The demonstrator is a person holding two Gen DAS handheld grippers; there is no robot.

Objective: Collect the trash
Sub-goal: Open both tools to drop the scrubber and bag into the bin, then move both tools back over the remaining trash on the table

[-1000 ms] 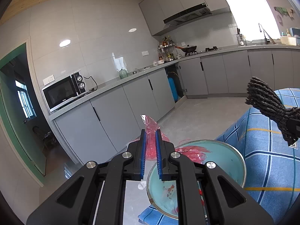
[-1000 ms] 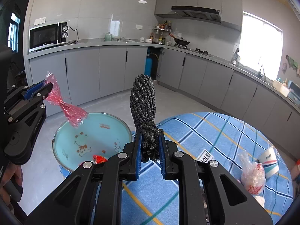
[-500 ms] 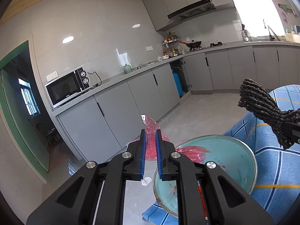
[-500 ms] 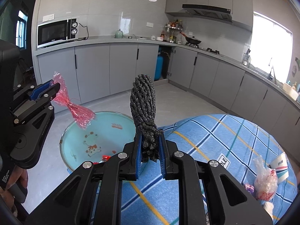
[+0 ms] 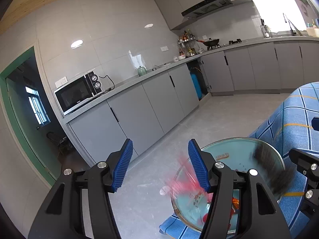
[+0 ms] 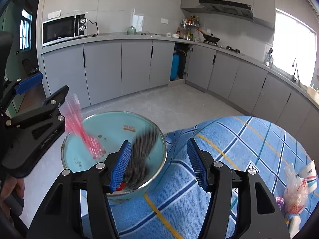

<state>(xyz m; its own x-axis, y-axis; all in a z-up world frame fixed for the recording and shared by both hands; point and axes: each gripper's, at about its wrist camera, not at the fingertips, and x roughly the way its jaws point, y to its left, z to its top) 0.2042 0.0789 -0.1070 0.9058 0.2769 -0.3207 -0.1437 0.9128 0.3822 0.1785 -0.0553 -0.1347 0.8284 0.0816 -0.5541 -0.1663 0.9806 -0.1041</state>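
Both grippers have just been opening over the bowl [image 6: 85, 131]. The left gripper [image 5: 159, 165] and right gripper [image 6: 159, 163] hold nothing now. The pink wrapper [image 6: 83, 133] and dark rope [image 6: 139, 155] are dropping into the bowl. Next, I think, reach for the bag [image 6: 293, 189] on the table [image 6: 239, 139].

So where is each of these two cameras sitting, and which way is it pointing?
Left wrist view: sits on the left gripper, looking along its open blue fingers at the microwave, grey cabinets and floor.
Right wrist view: sits on the right gripper, looking down over its open fingers at the checked tablecloth; a hand shows at left.
Shared: the light blue basin, with a blurred red wrapper and dark rope bundle falling.
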